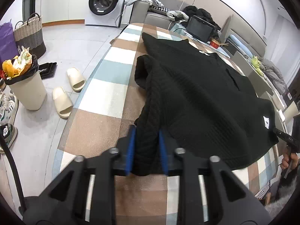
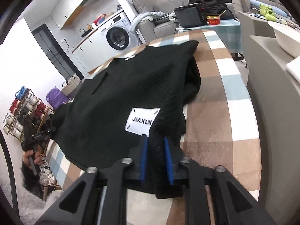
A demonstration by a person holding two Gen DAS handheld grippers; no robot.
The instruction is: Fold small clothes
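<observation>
sweater point(image 1: 196, 93), black and ribbed knit, lies spread over a table point(image 1: 105, 101) covered in a checked cloth of brown, pale blue and white squares; its near hem faces both cameras, and its far end reaches toward the table's far edge; left gripper point(image 1: 147, 148) has its two blue-padded fingers point(image 1: 132, 146) narrowed onto a bunched fold of the sweater at the garment's left near corner, the knit filling the gap between the pads; a sleeve is doubled back just beyond that grip, lying on the cloth beside the body of the sweater; right gripper point(image 2: 155, 161) likewise pinches black knit between its blue pads point(image 2: 144, 159) at the right near corner, with the fabric draped over and below the fingers; just beyond this grip, a white label point(image 2: 139, 121) reading "jiaxun" is sewn onto the sweater, partly covered by a fold at its right edge; a second small white tag point(image 1: 203, 52) sits near the neckline at the far end; on the floor to the left of the table stand a cream bin point(image 1: 26, 90) stuffed with rubbish, a pair of cream slides point(image 1: 68, 91) and a woven basket point(image 1: 30, 33); a washing machine point(image 1: 105, 3) stands against the far wall; beyond the table's far end is a grey sofa point(image 2: 161, 28) with clothes heaped on it, a dark tablet point(image 2: 188, 16) and a red bowl point(image 2: 213, 21).
</observation>
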